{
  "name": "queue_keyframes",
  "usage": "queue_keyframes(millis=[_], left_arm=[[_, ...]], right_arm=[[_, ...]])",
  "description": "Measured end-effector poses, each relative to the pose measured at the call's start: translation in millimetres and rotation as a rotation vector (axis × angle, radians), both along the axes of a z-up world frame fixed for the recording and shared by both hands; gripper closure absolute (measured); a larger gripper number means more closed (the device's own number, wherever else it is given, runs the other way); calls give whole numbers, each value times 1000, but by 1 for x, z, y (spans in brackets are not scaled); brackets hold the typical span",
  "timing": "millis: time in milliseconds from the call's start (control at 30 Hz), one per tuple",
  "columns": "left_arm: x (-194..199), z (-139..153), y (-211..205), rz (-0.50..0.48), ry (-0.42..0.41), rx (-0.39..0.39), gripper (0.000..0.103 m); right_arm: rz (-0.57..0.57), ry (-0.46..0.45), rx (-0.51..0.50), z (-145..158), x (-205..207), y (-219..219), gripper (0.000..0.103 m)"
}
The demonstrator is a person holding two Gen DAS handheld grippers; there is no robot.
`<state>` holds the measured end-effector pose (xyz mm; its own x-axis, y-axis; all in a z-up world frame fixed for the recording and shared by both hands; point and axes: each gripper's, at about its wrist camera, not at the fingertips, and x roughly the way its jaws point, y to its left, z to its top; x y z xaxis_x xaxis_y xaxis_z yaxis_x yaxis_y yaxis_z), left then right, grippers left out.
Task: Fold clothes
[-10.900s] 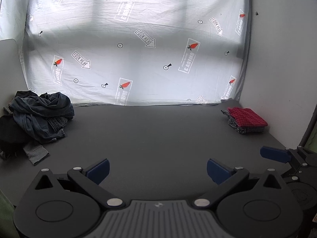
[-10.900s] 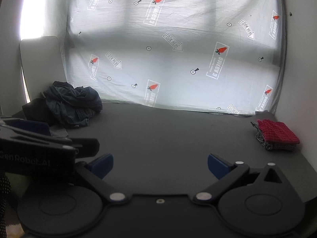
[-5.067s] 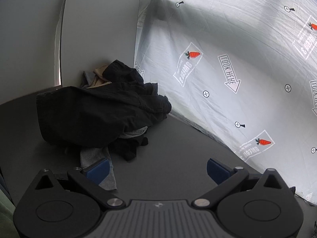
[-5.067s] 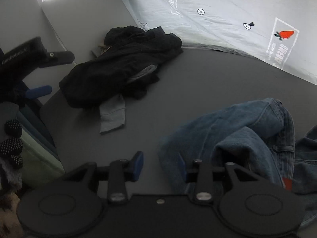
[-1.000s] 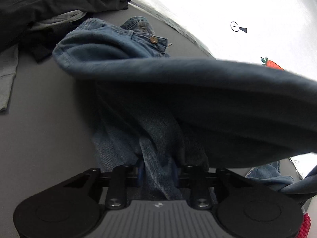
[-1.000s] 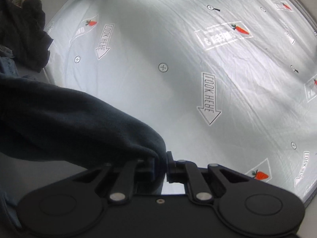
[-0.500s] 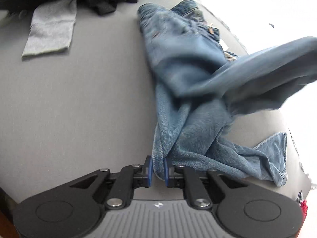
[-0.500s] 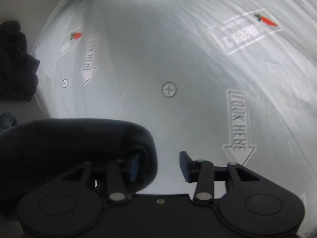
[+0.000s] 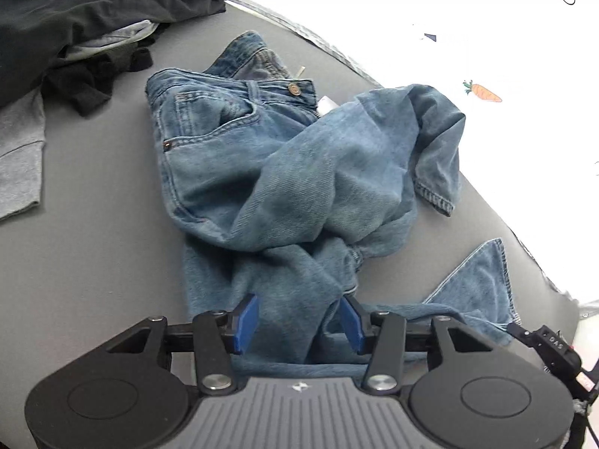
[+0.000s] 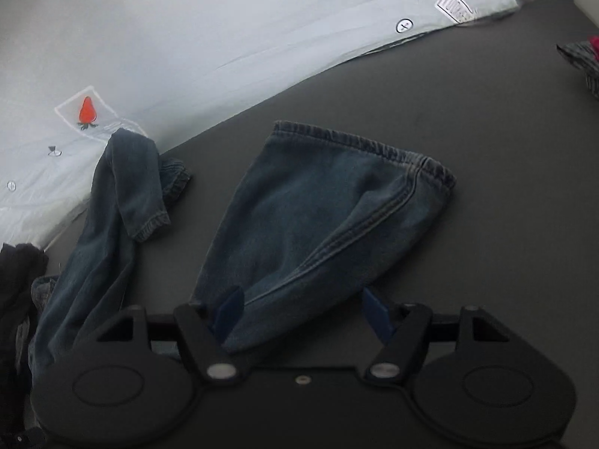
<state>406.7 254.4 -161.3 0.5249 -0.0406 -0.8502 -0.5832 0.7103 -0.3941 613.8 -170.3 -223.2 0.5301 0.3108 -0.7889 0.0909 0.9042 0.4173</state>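
Releasing jeans (image 9: pixel 284 172) – crumpled on tabletop (image 9: pixel 93 254) | left gripper (image 9: pixel 297 316) jaws opening, denim between, unpinched | right gripper (image 10: pixel 301 312) opening over leg cuff (image 10: pixel 359 142) | handling: heavy, limp – best taken at waistband (image 9: pixel 262 84) or cuffs

The left gripper (image 9: pixel 297 323) is built from black arms with silver screws, blue pads (image 9: pixel 245 318) and a grey ribbed housing. The right gripper (image 10: pixel 301 316) is made all black, with blue pads (image 10: pixel 378 318).
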Motion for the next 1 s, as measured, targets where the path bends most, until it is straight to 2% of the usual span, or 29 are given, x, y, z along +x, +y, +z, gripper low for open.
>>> queue_keyframes(millis=[100, 133, 167, 200, 233, 267, 400, 533, 600, 700, 767, 867, 967, 1000], left_arm=[[5, 10, -11, 2, -14, 37, 52], [5, 15, -14, 6, -17, 55, 52], [3, 18, -16, 12, -18, 70, 51], [-1, 21, -18, 20, -17, 83, 49], [-6, 23, -20, 32, -13, 95, 49], [-11, 26, -21, 43, -10, 104, 49], [-35, 35, -27, 88, -17, 133, 49], [-54, 40, -36, 89, -27, 142, 49], [-59, 40, -45, 59, -20, 156, 49], [-67, 38, -61, 1, 1, 183, 48], [-73, 35, -70, -26, 15, 189, 48], [-86, 34, -80, -35, 20, 172, 48], [-93, 36, -82, -24, 17, 165, 48], [-95, 38, -82, -22, 12, 167, 48]], right_arm=[[-64, 8, 32, -19, 19, 2, 33], [-75, 13, 19, -22, 24, 6, 36], [-85, 18, 3, -25, 30, 10, 52], [-97, 17, -31, -26, 33, 14, 77], [-105, -1, -52, -23, 30, 16, 87], [-113, -22, -70, -19, 26, 19, 91], [-134, -152, -185, 17, -17, 10, 93], [-234, -243, -287, 62, -92, -52, 93], [-300, -242, -354, 72, -127, -92, 93], [-395, -166, -389, 76, -182, -150, 93], [-460, -81, -393, 73, -217, -177, 94], [-552, 47, -333, 64, -254, -203, 94], [-611, 128, -231, 62, -248, -217, 94], [-603, 129, -235, 64, -234, -219, 94]])
